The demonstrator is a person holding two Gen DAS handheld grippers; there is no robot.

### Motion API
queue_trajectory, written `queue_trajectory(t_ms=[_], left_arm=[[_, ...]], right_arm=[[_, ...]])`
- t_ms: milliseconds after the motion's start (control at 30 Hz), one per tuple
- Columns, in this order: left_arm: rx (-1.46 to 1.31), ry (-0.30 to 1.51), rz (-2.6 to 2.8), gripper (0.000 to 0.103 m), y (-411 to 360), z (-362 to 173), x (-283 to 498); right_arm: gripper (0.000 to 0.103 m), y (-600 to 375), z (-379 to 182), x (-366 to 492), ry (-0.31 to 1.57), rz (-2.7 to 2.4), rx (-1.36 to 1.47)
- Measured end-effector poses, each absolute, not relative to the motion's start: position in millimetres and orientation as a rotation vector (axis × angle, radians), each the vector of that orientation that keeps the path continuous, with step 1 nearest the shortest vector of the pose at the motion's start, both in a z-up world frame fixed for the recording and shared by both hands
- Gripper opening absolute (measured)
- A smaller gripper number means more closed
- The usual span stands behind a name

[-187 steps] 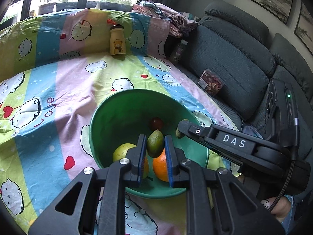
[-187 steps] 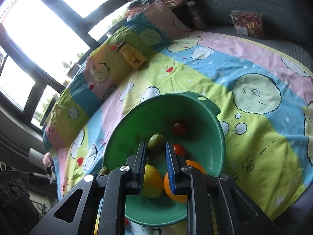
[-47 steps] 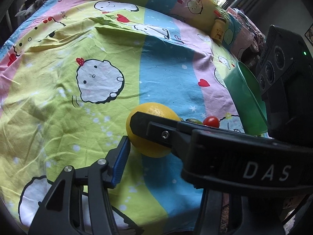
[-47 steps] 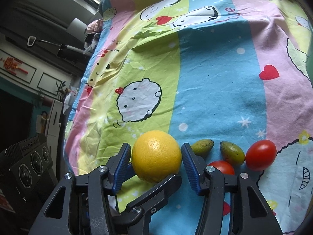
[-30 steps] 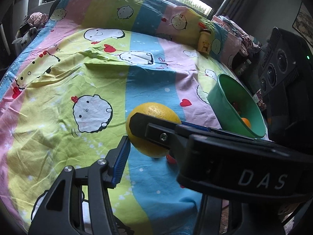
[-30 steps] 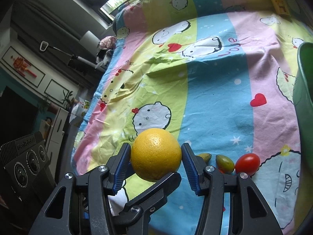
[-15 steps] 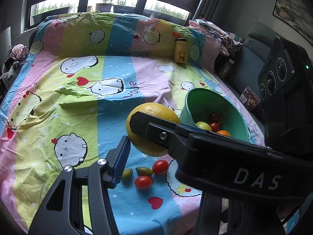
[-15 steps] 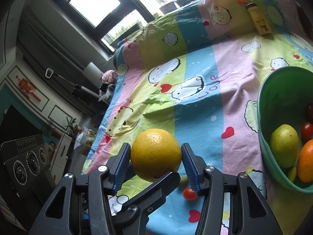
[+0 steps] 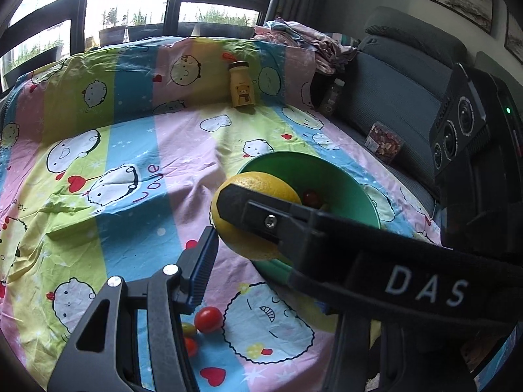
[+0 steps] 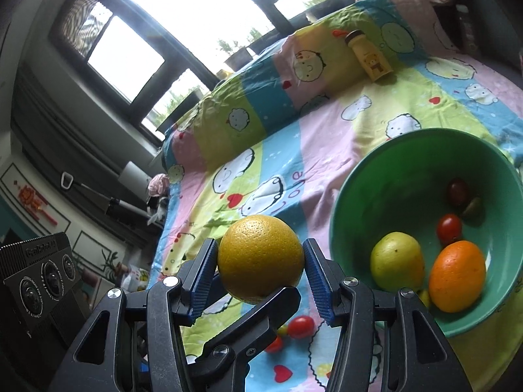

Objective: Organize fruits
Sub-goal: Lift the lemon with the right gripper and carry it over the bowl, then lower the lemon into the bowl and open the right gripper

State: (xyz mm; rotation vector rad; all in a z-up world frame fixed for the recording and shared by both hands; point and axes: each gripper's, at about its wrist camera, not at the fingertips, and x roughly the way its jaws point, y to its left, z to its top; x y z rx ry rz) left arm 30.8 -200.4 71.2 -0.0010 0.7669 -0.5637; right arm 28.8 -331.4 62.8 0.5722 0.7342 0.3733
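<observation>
- Now lifted off the cartoon bedsheet (image 10: 287, 150) and carried beside the green bowl (image 10: 385, 176): large yellow citrus (image 10: 260, 258), earlier low over the cloth.
- Pinched together by right gripper (image 10: 260, 269) and left gripper (image 9: 258, 245), pads pressing it.
- In the bowl: orange (image 10: 457, 276), yellow-green fruit (image 10: 397, 261), cherry tomatoes (image 10: 449, 227).
- Left on the sheet: more small tomatoes (image 9: 208, 319).

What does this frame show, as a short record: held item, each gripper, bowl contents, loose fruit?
held item: large yellow citrus, above the sheet, beside the green bowl
right gripper: pads shut on the citrus
left gripper: one pad beside the citrus, grip unclear
bowl contents: orange, yellow-green fruit, cherry tomatoes
loose on sheet: small tomatoes
</observation>
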Motion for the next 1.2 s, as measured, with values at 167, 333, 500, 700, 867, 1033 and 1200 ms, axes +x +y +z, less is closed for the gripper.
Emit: queue_trajectory(t_ms=[167, 333, 500, 700, 867, 1033, 1200], left_arm=[[0.017, 0.777, -0.628, 0.05, -223, 68, 38], [0.029, 0.791, -0.669, 0.05, -243, 62, 42], [0.019, 0.821, -0.722, 0.05, -257, 54, 49], [0.004, 0.861, -0.764, 0.05, -269, 44, 54], [-0.006, 0.887, -0.786, 0.05, -274, 37, 57], [-0.019, 0.91, -0.8, 0.05, -276, 32, 60], [-0.026, 0.925, -0.806, 0.05, -278, 30, 61]], right_arm=[[0.056, -355, 59, 26, 0.72, 0.301, 0.617], [0.056, -375, 52, 25, 0.717, 0.255, 0.659], [0.056, -390, 46, 24, 0.731, 0.188, 0.679], [0.056, -401, 38, 24, 0.76, 0.129, 0.699], [0.056, -407, 32, 24, 0.779, 0.097, 0.71], [0.056, -409, 28, 25, 0.801, 0.07, 0.715], [0.056, -411, 25, 26, 0.813, 0.056, 0.717]])
